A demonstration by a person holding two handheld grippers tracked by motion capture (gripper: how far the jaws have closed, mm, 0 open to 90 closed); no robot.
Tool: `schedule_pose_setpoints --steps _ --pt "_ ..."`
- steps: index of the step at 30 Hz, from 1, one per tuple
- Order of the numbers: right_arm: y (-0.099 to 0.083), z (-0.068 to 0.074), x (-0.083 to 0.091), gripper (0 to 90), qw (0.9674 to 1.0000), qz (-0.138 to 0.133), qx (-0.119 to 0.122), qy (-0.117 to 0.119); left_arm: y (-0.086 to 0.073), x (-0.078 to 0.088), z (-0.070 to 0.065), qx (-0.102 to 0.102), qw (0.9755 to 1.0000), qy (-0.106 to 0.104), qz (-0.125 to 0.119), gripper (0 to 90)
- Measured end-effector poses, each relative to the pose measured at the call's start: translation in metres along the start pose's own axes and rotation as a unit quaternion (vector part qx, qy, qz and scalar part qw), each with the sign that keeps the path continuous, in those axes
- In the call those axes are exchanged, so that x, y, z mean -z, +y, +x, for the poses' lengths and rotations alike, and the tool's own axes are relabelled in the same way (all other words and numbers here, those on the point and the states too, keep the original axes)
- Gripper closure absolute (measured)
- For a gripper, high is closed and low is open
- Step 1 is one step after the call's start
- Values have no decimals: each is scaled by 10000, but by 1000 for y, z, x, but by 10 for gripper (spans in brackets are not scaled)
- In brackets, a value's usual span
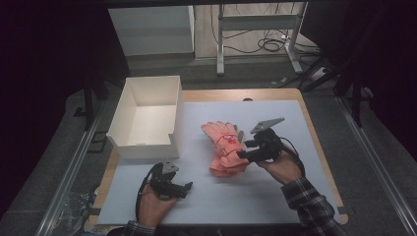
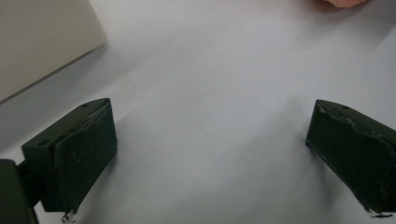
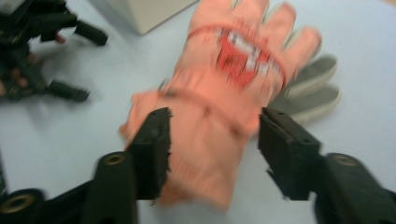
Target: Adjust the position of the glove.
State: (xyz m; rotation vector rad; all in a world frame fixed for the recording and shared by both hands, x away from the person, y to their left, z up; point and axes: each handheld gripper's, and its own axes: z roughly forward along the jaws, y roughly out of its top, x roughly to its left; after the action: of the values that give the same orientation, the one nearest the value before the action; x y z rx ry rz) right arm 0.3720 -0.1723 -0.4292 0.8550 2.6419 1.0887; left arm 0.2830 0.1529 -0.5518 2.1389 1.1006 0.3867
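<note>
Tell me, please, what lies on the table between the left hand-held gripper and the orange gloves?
Nothing: in the high view, only bare white table surface separates the left hand-held gripper from the orange gloves; the left gripper view shows the same empty stretch.

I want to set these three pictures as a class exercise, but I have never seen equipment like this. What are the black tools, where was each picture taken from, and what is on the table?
A person sits at a table and holds a hand-operated two-jaw gripper in each hand. One picture looks down from above. The other two come from cameras mounted on the grippers, looking along their black jaws.

On the white mat stand an open white box and a pair of orange gloves. The left gripper is open over bare mat. The right gripper is open, its jaws on either side of the gloves' cuff end, not closed on it. Neither holds anything yet.
</note>
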Motion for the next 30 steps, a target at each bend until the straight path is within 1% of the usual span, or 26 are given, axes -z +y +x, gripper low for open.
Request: schedule_pose_setpoints --steps 2,5,6,9,10,11,12,14,16,17,19,20,21,24,25,28,30 --pt "11 -4 -8 552 10000 -29 48 8 0 0 0 -6 10000 0 5 19" --pt "26 -6 -20 561 9999 -13 130 66 0 0 0 -8 10000 0 6 19" --pt "30 -6 -24 543 9998 -7 166 77 0 0 0 -9 10000 -1 7 19" --pt "38 -4 -36 429 9996 15 278 62 0 0 0 4 10000 -7 1 19" --pt "40 -3 -41 406 9994 49 348 40 0 0 0 4 10000 -7 1 19" --pt "42 -3 -46 391 9991 110 414 5 0 0 0 4 10000 -8 0 19" --pt "42 -3 -54 377 9985 238 480 -74 0 0 0 3 10000 -8 -1 19" --pt "41 -5 -66 388 9976 428 532 -119 0 0 0 2 10000 -5 5 19" --pt "38 -8 -73 442 9974 526 486 -38 0 0 0 0 10000 -3 5 19" --pt "36 -9 -78 476 9975 555 441 69 0 0 0 0 10000 -4 6 19" --pt "33 -8 -82 569 9975 577 390 116 0 0 0 0 10000 -5 7 19" --pt "32 -7 -83 616 9976 570 382 114 0 0 0 1 10000 -5 7 19" --pt "31 -7 -82 673 9977 589 323 94 0 0 0 5 10000 -5 3 19" --pt "31 -6 -77 784 9984 508 254 -18 0 0 0 2 10000 -4 6 19" --pt "31 -5 -74 797 9987 454 215 -69 0 0 0 1 10000 -5 7 19" --pt "36 0 -58 815 9995 244 -6 -210 0 0 0 2 10000 -7 -1 19" --pt "39 3 -51 816 9992 215 -182 -298 0 0 0 -12 10000 -2 3 19"
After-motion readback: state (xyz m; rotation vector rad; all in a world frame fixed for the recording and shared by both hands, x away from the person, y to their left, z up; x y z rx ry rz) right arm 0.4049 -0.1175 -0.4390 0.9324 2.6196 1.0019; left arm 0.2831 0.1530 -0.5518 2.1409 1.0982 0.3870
